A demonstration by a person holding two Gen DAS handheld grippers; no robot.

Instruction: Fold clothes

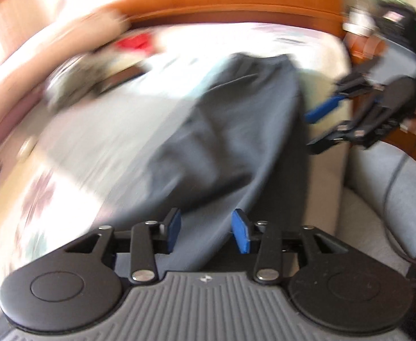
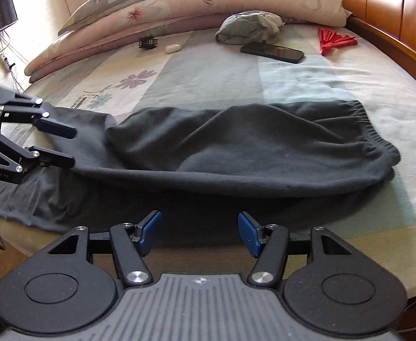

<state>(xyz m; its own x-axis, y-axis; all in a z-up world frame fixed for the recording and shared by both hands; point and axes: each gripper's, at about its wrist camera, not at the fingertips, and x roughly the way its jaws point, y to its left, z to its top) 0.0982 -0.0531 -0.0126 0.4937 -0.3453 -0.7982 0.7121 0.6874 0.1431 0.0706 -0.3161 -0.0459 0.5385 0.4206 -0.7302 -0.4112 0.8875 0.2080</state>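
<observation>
The dark grey sweatpants [image 2: 236, 153] lie folded lengthwise across the near part of the bed [image 2: 208, 76], waistband to the right. The right gripper [image 2: 199, 231] hangs at their near edge, its jaws parted with nothing between the 2 blue pads. The left gripper [image 2: 73, 146] is likewise parted over the leg end at left, gripping nothing.

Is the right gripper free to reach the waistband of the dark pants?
Probably yes. The right gripper is open and empty at the near edge of the pants; the waistband lies flat on the bed, uncovered. The phone sits well beyond it.
</observation>
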